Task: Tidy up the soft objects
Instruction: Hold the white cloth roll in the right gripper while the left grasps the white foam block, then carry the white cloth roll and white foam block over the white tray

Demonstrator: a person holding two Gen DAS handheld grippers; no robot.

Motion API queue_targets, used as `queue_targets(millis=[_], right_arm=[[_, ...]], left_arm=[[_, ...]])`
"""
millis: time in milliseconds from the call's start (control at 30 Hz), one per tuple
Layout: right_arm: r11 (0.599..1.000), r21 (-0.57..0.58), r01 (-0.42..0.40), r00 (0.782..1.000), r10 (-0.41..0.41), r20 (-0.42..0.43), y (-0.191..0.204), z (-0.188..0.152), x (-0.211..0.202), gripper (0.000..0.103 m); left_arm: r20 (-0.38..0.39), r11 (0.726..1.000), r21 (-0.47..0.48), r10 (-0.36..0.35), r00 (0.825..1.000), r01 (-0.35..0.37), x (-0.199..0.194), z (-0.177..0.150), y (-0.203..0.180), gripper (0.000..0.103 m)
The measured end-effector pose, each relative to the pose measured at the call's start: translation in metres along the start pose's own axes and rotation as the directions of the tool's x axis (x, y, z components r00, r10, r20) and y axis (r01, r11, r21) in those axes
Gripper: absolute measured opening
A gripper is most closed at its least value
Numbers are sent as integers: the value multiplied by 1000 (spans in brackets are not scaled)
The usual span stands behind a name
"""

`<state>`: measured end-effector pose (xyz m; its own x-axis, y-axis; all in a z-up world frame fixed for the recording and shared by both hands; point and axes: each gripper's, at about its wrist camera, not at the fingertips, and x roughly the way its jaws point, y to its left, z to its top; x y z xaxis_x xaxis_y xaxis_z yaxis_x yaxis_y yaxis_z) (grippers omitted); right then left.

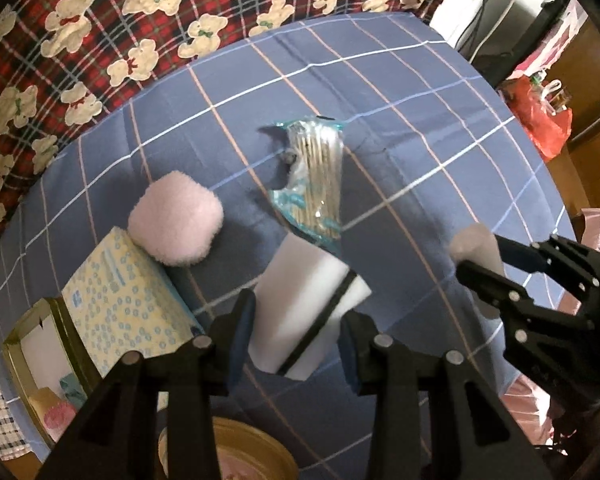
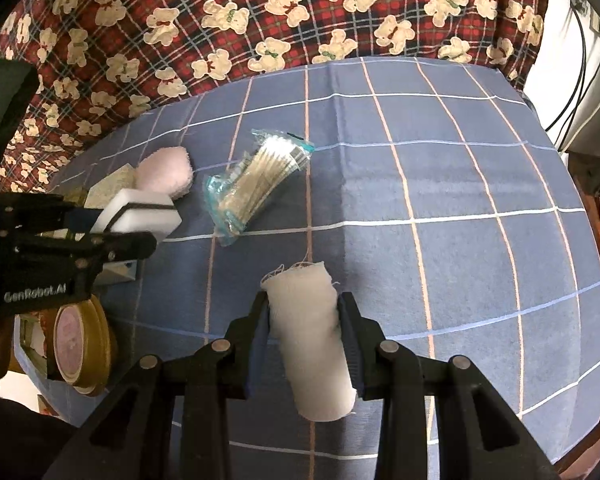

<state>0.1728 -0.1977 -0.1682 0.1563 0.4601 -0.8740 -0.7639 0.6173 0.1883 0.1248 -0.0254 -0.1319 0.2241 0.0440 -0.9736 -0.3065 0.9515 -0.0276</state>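
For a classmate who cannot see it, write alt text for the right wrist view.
The right gripper clamps a white gauze roll above a blue checked cloth. At left, the left gripper holds a white sponge block; nearby lie a pink puff and a packet of cotton swabs.

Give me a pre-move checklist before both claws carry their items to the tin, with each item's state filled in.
1. Left claw shut on the white sponge: ok, both pads press its sides.
2. Right claw shut on the gauze roll: ok, roll sits squarely between the pads.
3. Sponge lifted off the blue cloth: ok, the right wrist view shows it raised.
4. Gauze roll clear of the cloth: cannot tell.
5. Room in the gold tin at the lower left: cannot tell, only part shows and things already lie inside.
6. Cotton swab pack and pink puff out of the claws' way: ok, both lie apart on the cloth.
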Motion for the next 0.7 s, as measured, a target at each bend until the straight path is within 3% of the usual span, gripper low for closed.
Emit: queue_targets(millis=[700], right_arm=[[999,-49,-5,999,7,39,27,7,-12,37]], left_arm=[[68,999,-37,-9,998,12,-32,-25,10,38]])
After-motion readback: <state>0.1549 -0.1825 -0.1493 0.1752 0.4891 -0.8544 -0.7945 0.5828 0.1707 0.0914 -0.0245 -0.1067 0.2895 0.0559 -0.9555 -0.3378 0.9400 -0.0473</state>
